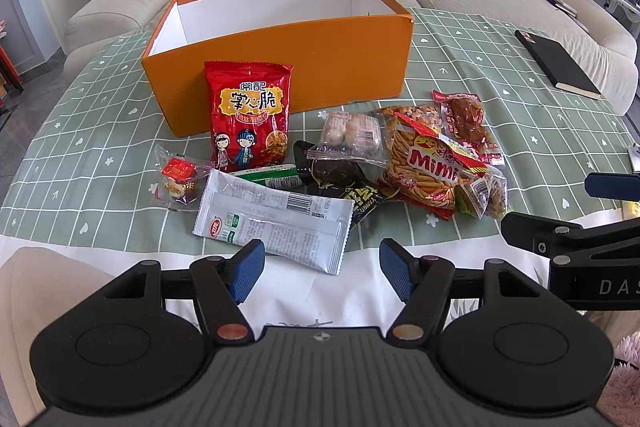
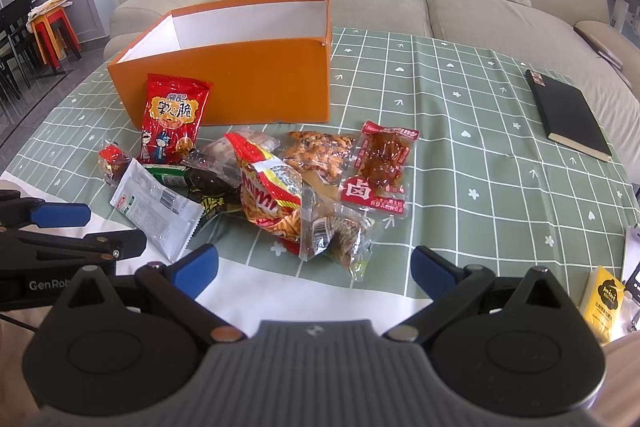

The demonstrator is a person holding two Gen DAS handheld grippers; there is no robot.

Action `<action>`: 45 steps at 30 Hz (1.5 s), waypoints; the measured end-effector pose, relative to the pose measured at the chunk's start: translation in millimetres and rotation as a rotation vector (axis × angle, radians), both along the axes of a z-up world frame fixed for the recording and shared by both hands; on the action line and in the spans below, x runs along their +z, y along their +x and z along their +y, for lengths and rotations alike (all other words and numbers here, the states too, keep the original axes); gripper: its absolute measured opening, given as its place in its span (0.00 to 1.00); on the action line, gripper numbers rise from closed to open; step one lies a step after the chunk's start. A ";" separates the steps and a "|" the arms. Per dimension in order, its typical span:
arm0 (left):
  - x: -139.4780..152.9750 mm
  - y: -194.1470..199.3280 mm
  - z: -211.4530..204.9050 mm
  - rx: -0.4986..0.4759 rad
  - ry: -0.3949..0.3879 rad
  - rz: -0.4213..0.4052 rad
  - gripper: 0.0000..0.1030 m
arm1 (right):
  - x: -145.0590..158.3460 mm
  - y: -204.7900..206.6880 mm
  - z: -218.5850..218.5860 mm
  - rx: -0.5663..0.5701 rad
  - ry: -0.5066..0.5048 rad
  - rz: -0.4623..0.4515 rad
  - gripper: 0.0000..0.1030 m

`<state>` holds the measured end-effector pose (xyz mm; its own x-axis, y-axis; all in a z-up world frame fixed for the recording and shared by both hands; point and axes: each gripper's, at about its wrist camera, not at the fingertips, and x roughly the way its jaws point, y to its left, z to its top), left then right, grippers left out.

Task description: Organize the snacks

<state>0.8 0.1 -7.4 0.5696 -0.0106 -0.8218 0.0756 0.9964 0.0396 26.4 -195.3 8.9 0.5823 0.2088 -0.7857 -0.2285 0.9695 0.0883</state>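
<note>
Both tools hang above the near edge of the worktop (image 1: 460, 39) with nothing between their pads: the left tool (image 1: 322, 269) gapes wide over the near corner of a white wrapper (image 1: 272, 221), and the right tool (image 2: 314, 269) stands equally spread just short of a clear packet (image 2: 336, 231). The snacks lie heaped mid-worktop, the Mimi bag (image 1: 430, 163) among them. A red crisp bag (image 1: 248, 115) leans against the orange box (image 1: 288, 67) behind. A black notebook (image 2: 568, 115) lies far right.
</note>
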 end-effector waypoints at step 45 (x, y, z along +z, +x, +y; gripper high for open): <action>-46.1 67.7 52.1 0.362 -0.222 0.195 0.78 | -37.5 71.1 38.5 0.089 0.001 0.000 0.76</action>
